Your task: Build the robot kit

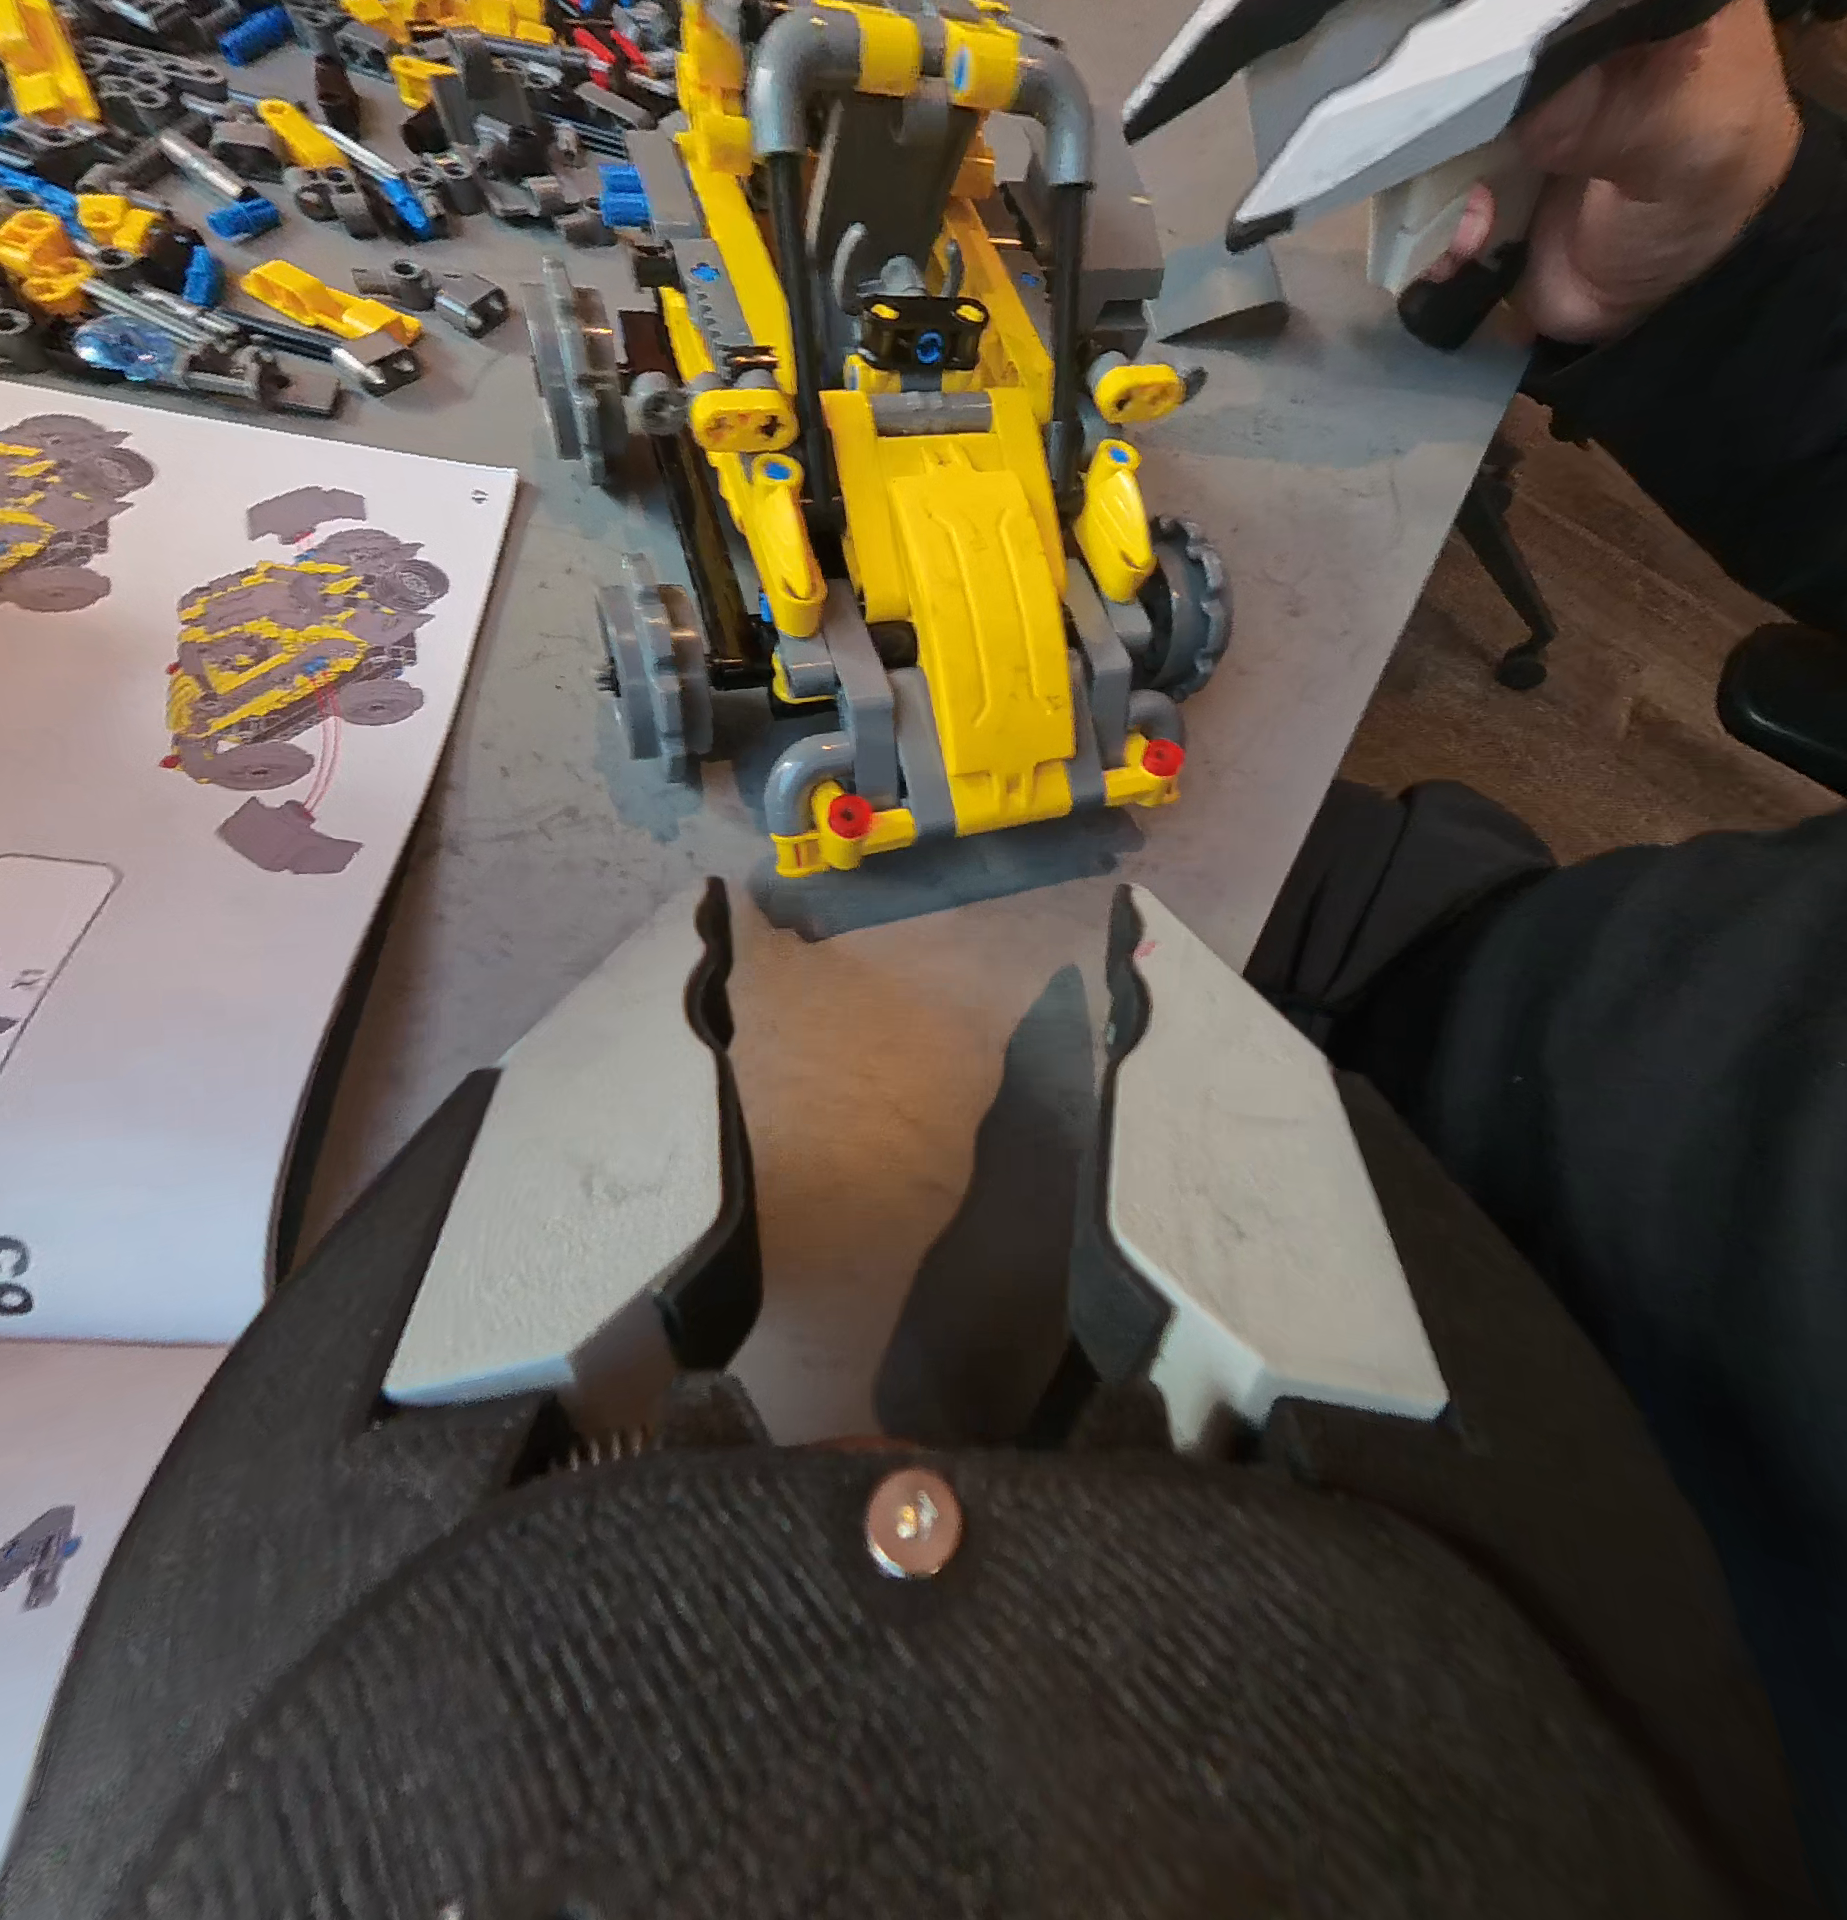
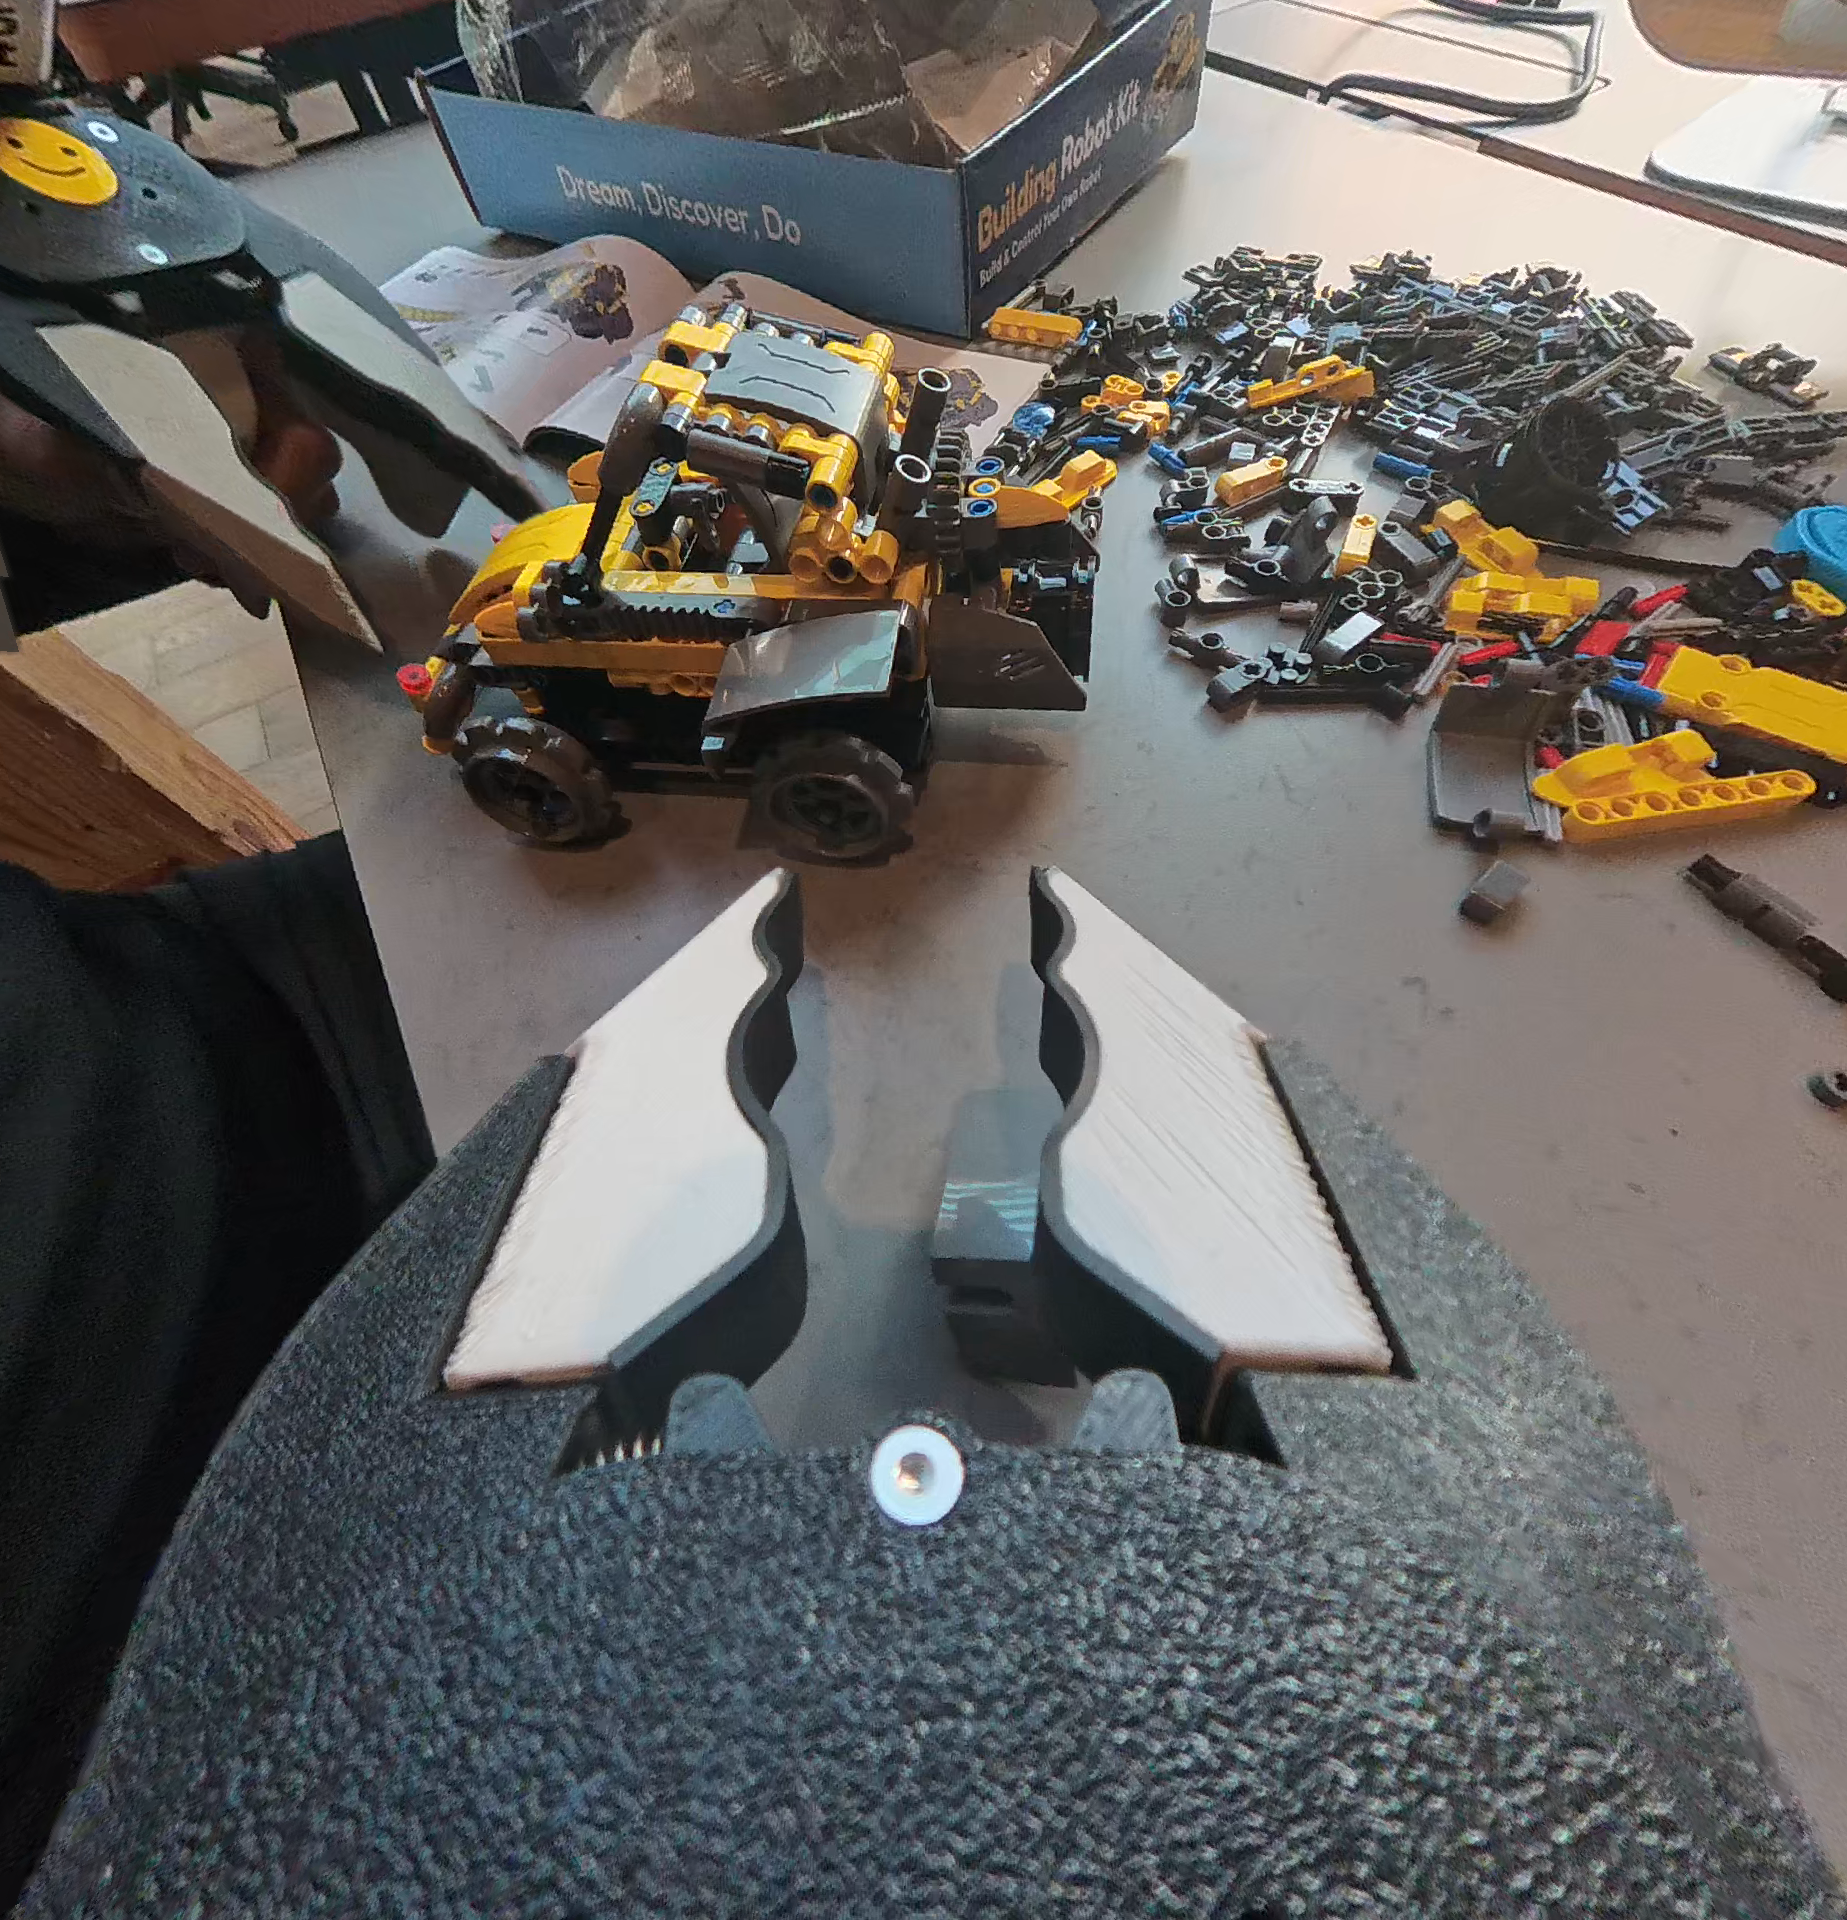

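Yellow and dark grey, the toy truck point(image 1: 898, 499) stands on its wheels on the grey table point(image 1: 1314, 540), near the table's edge. In the left wrist view its long axis runs straight away from the camera, the end with two red studs nearest. The left gripper point(image 1: 917, 914) hovers just before that end, fingers spread and empty. The right gripper point(image 2: 914, 883) faces the truck's side, jaws parted, holding nothing. Loose bricks point(image 2: 1470, 499) lie beyond; an instruction booklet point(image 1: 223, 831) lies beside the truck.
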A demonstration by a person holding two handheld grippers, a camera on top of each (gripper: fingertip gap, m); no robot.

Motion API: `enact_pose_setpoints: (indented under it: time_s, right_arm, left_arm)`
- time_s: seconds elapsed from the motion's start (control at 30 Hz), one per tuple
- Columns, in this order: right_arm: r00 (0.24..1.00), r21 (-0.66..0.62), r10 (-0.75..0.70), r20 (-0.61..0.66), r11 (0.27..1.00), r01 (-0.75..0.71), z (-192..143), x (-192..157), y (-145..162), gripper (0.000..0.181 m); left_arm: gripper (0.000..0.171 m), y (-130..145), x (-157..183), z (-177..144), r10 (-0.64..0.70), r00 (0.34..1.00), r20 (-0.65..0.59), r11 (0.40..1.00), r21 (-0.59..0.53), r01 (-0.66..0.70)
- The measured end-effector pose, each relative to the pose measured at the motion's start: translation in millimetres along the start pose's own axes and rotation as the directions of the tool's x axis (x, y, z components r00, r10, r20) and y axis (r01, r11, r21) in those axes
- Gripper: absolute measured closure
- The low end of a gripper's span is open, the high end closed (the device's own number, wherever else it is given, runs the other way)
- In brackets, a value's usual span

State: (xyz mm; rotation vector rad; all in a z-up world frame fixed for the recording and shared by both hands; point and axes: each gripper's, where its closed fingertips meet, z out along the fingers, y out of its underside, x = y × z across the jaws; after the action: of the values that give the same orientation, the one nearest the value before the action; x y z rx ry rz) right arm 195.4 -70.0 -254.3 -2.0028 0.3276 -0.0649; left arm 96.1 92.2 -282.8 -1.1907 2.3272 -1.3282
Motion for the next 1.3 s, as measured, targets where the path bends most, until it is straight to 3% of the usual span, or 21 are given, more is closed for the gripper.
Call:
enact_pose_setpoints:
  time_s: [0.2, 0.3, 0.4, 0.5, 0.7, 0.87, 1.0, 1.3]
  right_arm:
    - [0.989, 0.071, 0.123, 0.080, 0.989, -0.129, 4, -23, -13, 0.143]
    - [0.970, 0.086, 0.223, 0.095, 0.969, -0.231, 10, -28, -17, 0.149]
    - [0.935, 0.112, 0.337, 0.114, 0.930, -0.349, 17, -29, -23, 0.159]
    - [0.878, 0.096, 0.461, 0.128, 0.876, -0.474, 26, -27, -21, 0.163]
    - [0.809, 0.081, 0.556, 0.192, 0.812, -0.578, 36, -34, -23, 0.173]
    - [0.764, 0.097, 0.597, 0.243, 0.769, -0.632, 41, -36, -27, 0.178]
    - [0.786, 0.101, 0.575, 0.227, 0.789, -0.606, 39, -36, -27, 0.179]
    - [0.828, 0.049, 0.515, 0.223, 0.842, -0.537, 36, -45, -23, 0.178]
  left_arm:
    - [0.069, -28, -12, 2, -0.149, 0.986, 0.075, 0.984, 0.109, 0.141]
    - [0.057, -49, -10, 10, -0.132, 0.985, 0.109, 0.986, 0.112, 0.119]
    - [0.056, -76, -2, 23, -0.051, 0.989, 0.138, 0.993, 0.116, 0.035]
    - [0.056, -87, 1, 41, 0.010, 0.985, 0.172, 0.997, 0.075, -0.023]
    - [0.069, -78, 3, 68, 0.077, 0.980, 0.186, 0.996, -0.060, -0.067]
    - [0.063, -70, -10, 74, 0.204, 0.934, 0.295, 0.972, -0.179, -0.156]
    - [0.071, -77, -15, 73, 0.263, 0.903, 0.340, 0.963, -0.150, -0.224]
    - [0.074, -78, -12, 71, 0.307, 0.900, 0.308, 0.951, -0.134, -0.278]
